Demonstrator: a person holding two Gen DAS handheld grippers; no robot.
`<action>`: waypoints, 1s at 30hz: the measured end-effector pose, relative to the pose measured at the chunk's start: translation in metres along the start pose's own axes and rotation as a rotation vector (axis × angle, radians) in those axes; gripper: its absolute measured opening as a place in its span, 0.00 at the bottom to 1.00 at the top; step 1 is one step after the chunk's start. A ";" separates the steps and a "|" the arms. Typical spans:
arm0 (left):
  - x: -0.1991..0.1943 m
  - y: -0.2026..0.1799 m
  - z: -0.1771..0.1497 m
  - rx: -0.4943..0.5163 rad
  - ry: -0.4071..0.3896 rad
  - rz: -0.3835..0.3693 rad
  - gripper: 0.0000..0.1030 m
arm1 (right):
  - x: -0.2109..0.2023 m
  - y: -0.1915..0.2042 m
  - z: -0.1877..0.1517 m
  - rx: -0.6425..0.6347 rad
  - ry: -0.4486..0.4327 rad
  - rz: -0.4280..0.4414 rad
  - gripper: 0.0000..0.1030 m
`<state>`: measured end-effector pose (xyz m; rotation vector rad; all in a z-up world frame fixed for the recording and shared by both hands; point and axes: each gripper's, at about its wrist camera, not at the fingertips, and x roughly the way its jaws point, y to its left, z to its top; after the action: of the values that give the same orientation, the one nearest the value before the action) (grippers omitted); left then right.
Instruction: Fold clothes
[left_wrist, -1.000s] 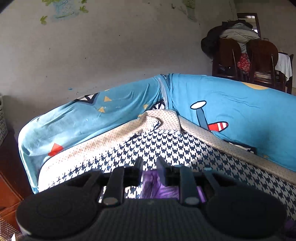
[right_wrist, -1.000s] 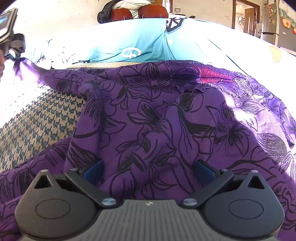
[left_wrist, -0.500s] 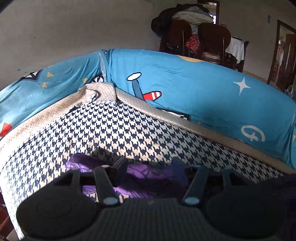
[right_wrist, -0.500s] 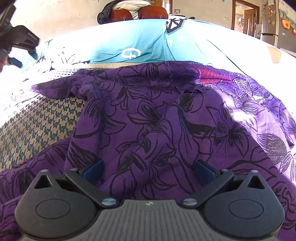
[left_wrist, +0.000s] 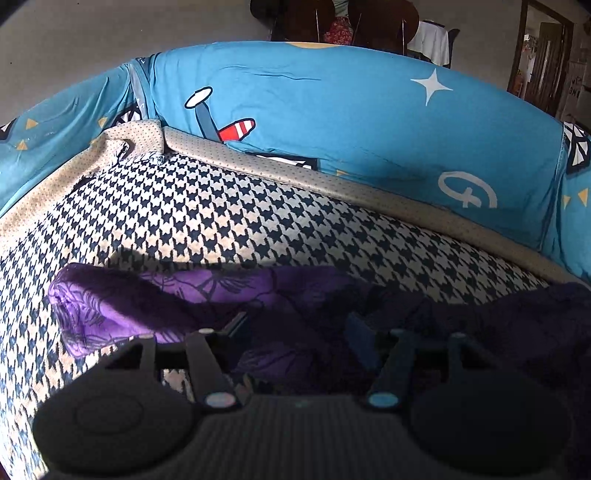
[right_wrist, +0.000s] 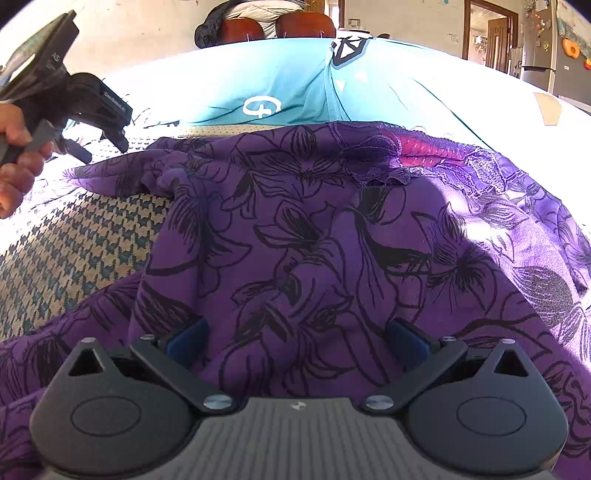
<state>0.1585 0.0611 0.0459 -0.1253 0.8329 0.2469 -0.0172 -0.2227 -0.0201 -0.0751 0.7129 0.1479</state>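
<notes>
Lying across the sofa seat, a purple garment (right_wrist: 295, 229) printed with black flowers spreads over a houndstooth cover (left_wrist: 207, 206) in dark blue and cream. One end of the cloth (left_wrist: 110, 306) reaches toward the left of the seat, crumpled and partly in sun. A strip of pink-red fabric (right_wrist: 432, 147) and some purple lace show at the garment's far edge.

The houndstooth cover is edged with a beige dotted border (left_wrist: 332, 184) that runs along the foot of the backrest and bunches at the corner. Behind it the sofa back and arm wear a bright blue cover (left_wrist: 351, 122) with a white star, a small aeroplane and yellow triangles. Strong sunlight washes out much of the sofa in the right wrist view.

The left gripper (left_wrist: 295, 325) hangs low over the cloth, its jaws opening; purple fabric lies under and between the fingers, but the pads do not press on it. A hand (right_wrist: 14, 155) grips its handle at the left edge of the right wrist view. The right gripper (right_wrist: 295, 332) sits on the garment with its jaws spread wide, cloth mounded between them and unclamped.

Beyond the sofa stand brown wooden chairs (right_wrist: 273, 27) piled with clothes against a plain pale wall. A dark-framed doorway (right_wrist: 491, 37) and a grey fridge (right_wrist: 539, 48) show to the right.
</notes>
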 end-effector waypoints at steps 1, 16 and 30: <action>0.000 0.001 0.000 0.002 -0.010 0.006 0.65 | 0.000 0.000 0.000 0.000 0.000 0.000 1.00; 0.017 -0.002 -0.032 0.057 0.157 0.019 0.71 | 0.000 -0.001 0.000 -0.002 0.000 -0.001 1.00; -0.025 0.050 -0.041 -0.136 0.105 0.021 0.74 | 0.000 0.000 0.001 -0.004 0.000 -0.004 1.00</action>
<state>0.0993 0.0962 0.0364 -0.2584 0.9223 0.3189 -0.0160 -0.2227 -0.0194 -0.0800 0.7126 0.1459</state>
